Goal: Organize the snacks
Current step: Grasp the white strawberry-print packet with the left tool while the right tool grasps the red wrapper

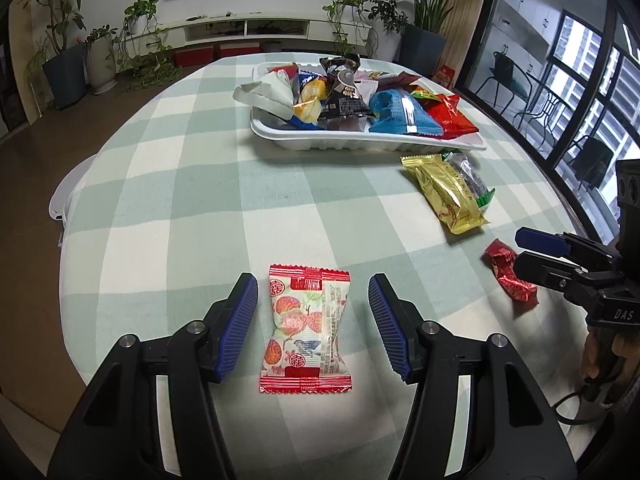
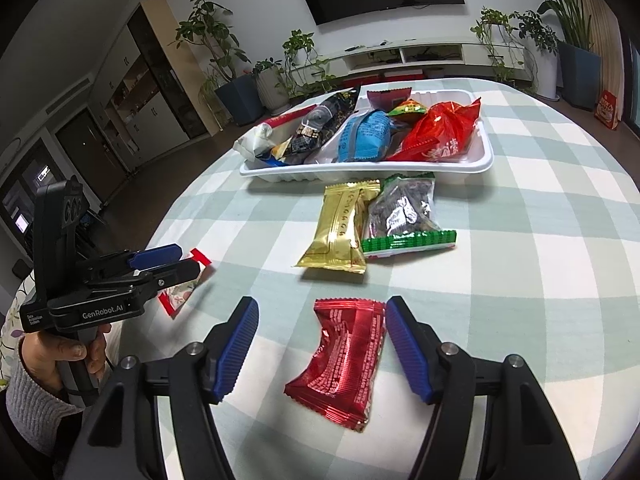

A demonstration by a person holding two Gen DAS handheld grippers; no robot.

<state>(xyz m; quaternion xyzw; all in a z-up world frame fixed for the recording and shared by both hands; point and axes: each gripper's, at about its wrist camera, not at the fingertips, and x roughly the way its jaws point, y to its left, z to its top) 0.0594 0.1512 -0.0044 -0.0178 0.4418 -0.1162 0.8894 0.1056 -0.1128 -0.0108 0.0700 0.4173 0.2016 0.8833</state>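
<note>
Red-and-white lychee-print packet [image 1: 306, 330] lies on checked tablecloth [image 1: 180, 208], framed untouched by wide-spread left gripper [image 1: 312, 320]; red foil packet [image 2: 340, 362] bracketed by wide right gripper [image 2: 320, 344], before white tray [image 2: 486, 160]

Partly hidden from me

My left gripper [image 2: 176, 260] covers half the lychee candy [image 2: 180, 292]; print on the gold packet [image 2: 338, 228] stays unreadable.

Matt checked cloth [image 1: 192, 184], glossy white plastic tray [image 2: 486, 162], shiny crinkled red foil wrapper [image 2: 344, 356], ribbed blue gripper pads [image 1: 240, 320].
</note>
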